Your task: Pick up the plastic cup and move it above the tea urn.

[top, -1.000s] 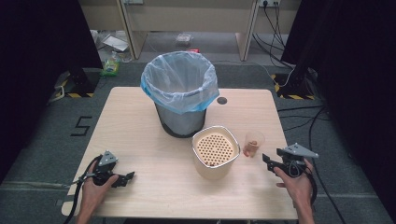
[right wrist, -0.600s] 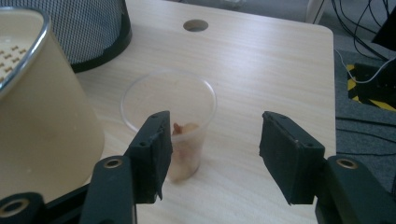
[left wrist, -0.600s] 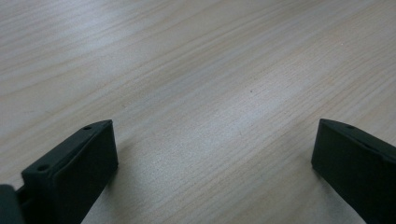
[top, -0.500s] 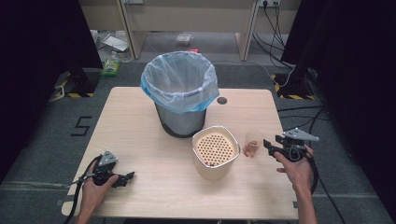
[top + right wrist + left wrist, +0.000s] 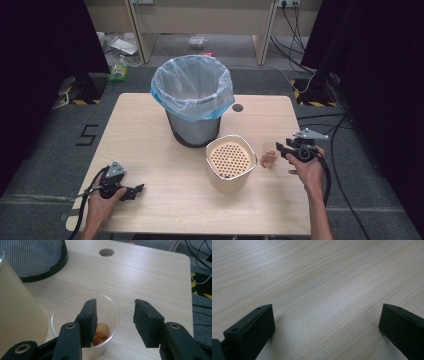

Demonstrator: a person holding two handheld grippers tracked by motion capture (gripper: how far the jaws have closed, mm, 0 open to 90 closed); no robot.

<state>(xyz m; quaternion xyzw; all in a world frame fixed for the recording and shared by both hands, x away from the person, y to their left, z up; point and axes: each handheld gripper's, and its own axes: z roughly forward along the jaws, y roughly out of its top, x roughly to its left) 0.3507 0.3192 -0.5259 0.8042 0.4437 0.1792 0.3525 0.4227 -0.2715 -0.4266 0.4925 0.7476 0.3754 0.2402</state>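
Light wooden table (image 5: 150, 150) on a dark floor with cables and clutter behind. Right gripper (image 5: 283, 149) in the person's right hand (image 5: 306, 167), near the table's right edge, jaws spread apart. In the right gripper view one jaw hangs over the mouth of a clear plastic cup (image 5: 65, 308) and the other stands outside its rim, so the cup wall is between them; cannot tell whether either jaw touches it, nothing is clamped. Cup (image 5: 269, 156) stands upright on the table, just right of the cream container (image 5: 230, 165), with roundish pale and reddish food bits (image 5: 102, 331) at its bottom. Cream container has a perforated insert on top, some dark bits on it. Behind it, a mesh trash bin (image 5: 194, 107) lined with a blue plastic bag, just apart from the container. Round cable hole (image 5: 237, 107) in the table to the bin's right. Left gripper (image 5: 138, 189) in the left hand (image 5: 100, 207) at the near left corner, well apart from everything, jaws wide apart over bare wood (image 5: 324, 290), gripping nothing.
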